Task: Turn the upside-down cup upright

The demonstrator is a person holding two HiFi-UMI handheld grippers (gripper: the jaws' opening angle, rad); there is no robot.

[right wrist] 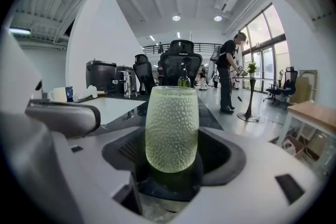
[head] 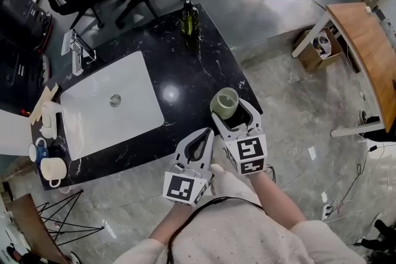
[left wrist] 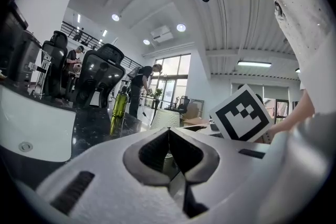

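Cup [head: 225,99] base behind right gripper [head: 235,115], desk [head: 365,52] cropped

Overhead view, two low views, shared cup [head: 225,102]

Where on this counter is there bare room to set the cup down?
Bare black counter between the sink and the green cup, up to the bottle. Crowded at the left end: mugs beside the sink.
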